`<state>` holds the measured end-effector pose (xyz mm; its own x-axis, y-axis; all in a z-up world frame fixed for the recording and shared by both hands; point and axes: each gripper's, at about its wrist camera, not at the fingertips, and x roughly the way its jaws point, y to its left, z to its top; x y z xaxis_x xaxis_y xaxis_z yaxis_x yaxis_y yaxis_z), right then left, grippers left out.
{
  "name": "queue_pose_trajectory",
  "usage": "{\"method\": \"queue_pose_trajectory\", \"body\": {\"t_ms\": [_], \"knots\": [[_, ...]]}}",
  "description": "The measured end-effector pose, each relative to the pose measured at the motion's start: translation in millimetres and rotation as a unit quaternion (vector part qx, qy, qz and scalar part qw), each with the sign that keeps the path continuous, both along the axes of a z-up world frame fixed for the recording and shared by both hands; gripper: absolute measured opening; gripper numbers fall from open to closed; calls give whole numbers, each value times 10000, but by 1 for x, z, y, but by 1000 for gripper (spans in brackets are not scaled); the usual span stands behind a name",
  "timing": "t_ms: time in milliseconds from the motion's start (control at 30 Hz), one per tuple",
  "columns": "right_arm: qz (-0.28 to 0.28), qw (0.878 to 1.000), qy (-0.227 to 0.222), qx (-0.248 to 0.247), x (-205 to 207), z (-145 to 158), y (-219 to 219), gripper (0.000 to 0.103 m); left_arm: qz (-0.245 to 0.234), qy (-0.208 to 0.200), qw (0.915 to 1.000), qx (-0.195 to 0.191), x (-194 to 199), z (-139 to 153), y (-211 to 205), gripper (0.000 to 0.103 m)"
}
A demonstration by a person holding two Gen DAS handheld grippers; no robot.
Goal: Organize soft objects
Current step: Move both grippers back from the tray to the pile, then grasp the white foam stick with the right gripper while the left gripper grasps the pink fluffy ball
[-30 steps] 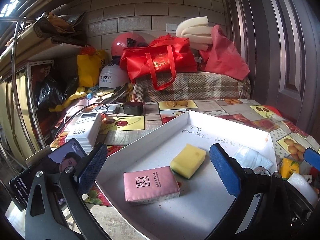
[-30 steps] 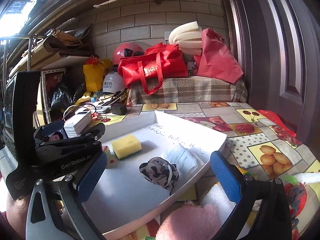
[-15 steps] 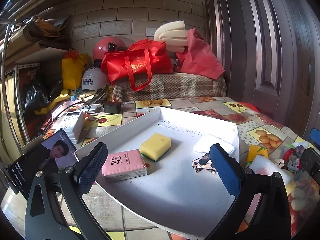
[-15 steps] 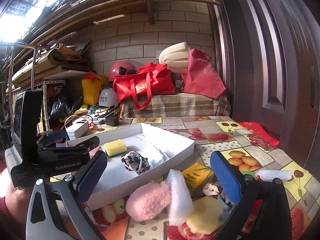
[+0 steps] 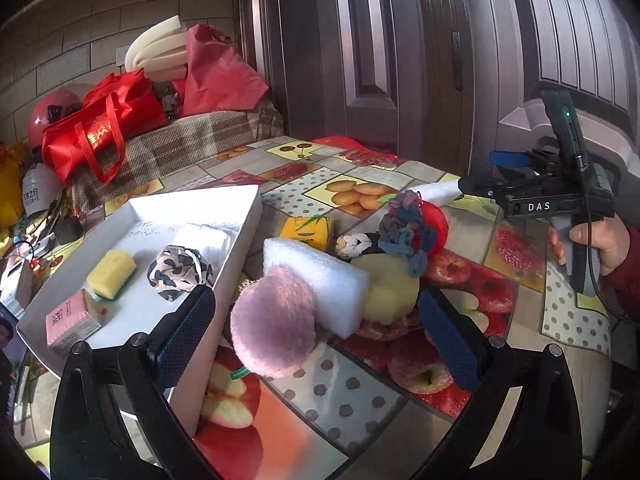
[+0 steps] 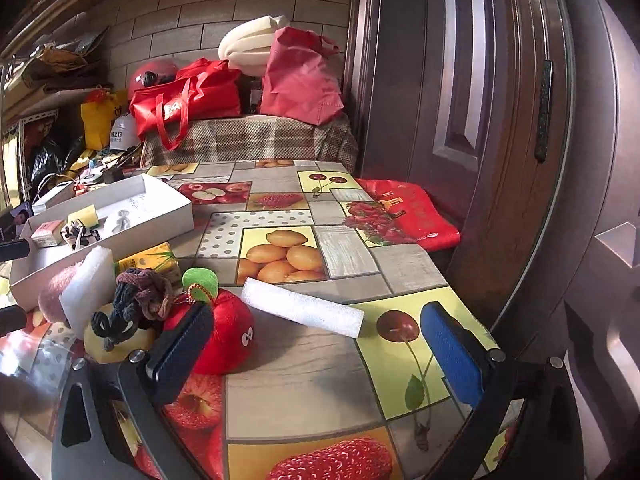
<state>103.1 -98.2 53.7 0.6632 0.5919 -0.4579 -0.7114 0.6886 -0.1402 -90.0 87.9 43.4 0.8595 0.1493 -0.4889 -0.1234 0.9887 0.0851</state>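
A white tray (image 5: 240, 240) holds a pink tissue pack (image 5: 68, 320), a yellow sponge (image 5: 111, 274), a leopard scrunchie (image 5: 178, 272) and a white mask (image 5: 204, 236). Right of it on the table lie a pink pompom (image 5: 272, 320), a white foam block (image 5: 320, 280), a yellow round sponge (image 5: 390, 292), a grey-brown scrunchie (image 5: 404, 228) and a red plush apple (image 6: 228, 332). A white foam stick (image 6: 302, 312) lies apart. My left gripper (image 5: 316, 332) is open, just short of the pompom. My right gripper (image 6: 316, 340) is open near the apple and stick.
A yellow tissue pack (image 5: 306, 232) lies by the tray's corner. A red bag (image 6: 404, 216) lies flat at the table's far right by the dark door (image 6: 480, 100). Red bags (image 6: 180, 100) and a helmet sit on a plaid-covered box behind the table.
Both grippers have swung right, away from the tray, toward the pile of loose soft things. The left one now faces the pompom; the right one now faces the apple and foam stick.
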Motion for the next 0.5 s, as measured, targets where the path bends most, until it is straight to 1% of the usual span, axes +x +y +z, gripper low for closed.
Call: {"method": "queue_pose_trajectory", "body": {"t_ms": [67,133,167,233,267,333,400,467,500], "knots": [[89,9990,-233,-375,2,-5,4,103,-90,79,9998,172,6,-1,-16,102],[208,9967,-389,-675,4,-10,14,102,67,103,9994,329,10,-2,-22,102],[278,9952,-455,-822,6,-13,19,101,173,104,9993,328,10,-2,-21,102],[329,9910,-629,-1133,8,-19,31,93,386,59,9991,143,8,-1,-10,102],[337,9883,-723,-1299,9,-22,37,92,494,25,9988,-37,7,-1,-1,102],[373,9835,-849,-1552,11,-28,47,85,675,-68,9969,-388,2,0,15,102],[435,9806,-868,-1701,16,-31,54,80,823,-161,9943,-660,-3,0,26,102],[471,9791,-786,-1817,22,-34,60,76,858,-105,9932,-779,-2,-1,31,102],[521,9789,-667,-1861,26,-36,61,67,855,-39,9933,-773,0,-2,30,102]]}}
